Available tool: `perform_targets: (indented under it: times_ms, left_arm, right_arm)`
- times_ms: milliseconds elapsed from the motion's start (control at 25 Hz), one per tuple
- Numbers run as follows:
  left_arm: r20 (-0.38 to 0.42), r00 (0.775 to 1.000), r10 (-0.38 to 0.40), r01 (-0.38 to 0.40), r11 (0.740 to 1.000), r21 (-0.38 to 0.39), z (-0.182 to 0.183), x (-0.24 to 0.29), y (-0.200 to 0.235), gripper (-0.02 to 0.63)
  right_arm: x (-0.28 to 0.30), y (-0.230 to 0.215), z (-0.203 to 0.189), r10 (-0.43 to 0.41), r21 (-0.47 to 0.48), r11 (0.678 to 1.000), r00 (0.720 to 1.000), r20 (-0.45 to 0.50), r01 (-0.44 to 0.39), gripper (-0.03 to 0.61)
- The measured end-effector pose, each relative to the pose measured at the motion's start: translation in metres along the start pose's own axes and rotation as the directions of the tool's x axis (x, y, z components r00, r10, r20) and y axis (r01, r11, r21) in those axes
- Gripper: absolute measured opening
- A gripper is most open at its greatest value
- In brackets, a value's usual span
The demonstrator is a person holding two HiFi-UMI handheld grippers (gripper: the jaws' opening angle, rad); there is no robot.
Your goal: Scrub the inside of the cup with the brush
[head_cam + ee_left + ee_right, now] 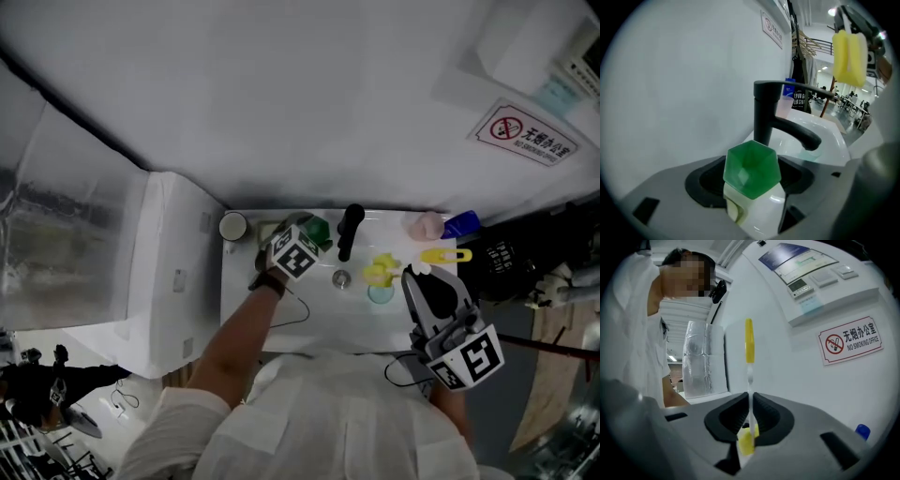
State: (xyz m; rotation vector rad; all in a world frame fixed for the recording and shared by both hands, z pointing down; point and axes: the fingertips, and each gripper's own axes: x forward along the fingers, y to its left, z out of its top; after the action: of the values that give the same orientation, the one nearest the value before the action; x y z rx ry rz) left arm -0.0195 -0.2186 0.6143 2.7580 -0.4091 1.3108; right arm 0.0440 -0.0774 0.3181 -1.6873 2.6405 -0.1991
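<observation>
The cup [751, 168], green, sits clamped between the jaws of the left gripper [309, 234] at the far left of the sink [309, 314], just beside the tap [764, 112]. The right gripper [750, 416] is closed on the thin stem of the brush [850, 56], whose yellow head hangs well to the right, outside the cup, so scrubbing seems not yet begun. There is one cup, one brush, one tap and two grippers.
</observation>
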Motion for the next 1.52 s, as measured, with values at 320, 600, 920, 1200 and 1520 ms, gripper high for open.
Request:
perform_targets:
  times_ms: [320, 600, 920, 1200, 1520]
  left_arm:
    - [0.026, 1.000, -0.014, 0.015, 0.999, -0.050, 0.008, 0.016, 0.011, 0.309]
    - [0.032, 0.999, 0.016, -0.015, 0.999, -0.046, 0.007, 0.016, 0.014, 0.334]
    - [0.083, 0.995, 0.064, -0.059, 0.996, -0.066, 0.016, -0.011, 0.016, 0.341]
    - [0.145, 0.976, 0.163, -0.136, 0.974, -0.179, 0.014, -0.063, 0.022, 0.341]
    - [0.208, 0.968, 0.140, -0.081, 0.959, -0.270, 0.009, -0.099, -0.015, 0.327]
  right_arm:
    - [-0.012, -0.013, -0.009, -0.057, 0.020, 0.998, 0.998, -0.014, 0.057, 0.031]
    - [-0.013, -0.015, -0.010, -0.063, 0.019, 0.998, 0.998, -0.019, 0.064, 0.031]
    - [-0.011, -0.014, -0.009, -0.042, 0.021, 0.999, 0.999, -0.017, 0.042, 0.031]
    - [-0.009, -0.013, -0.008, -0.017, 0.025, 1.000, 1.000, -0.002, 0.017, 0.031]
    - [-0.011, -0.010, -0.011, 0.003, 0.033, 0.999, 1.000, 0.003, -0.003, 0.031]
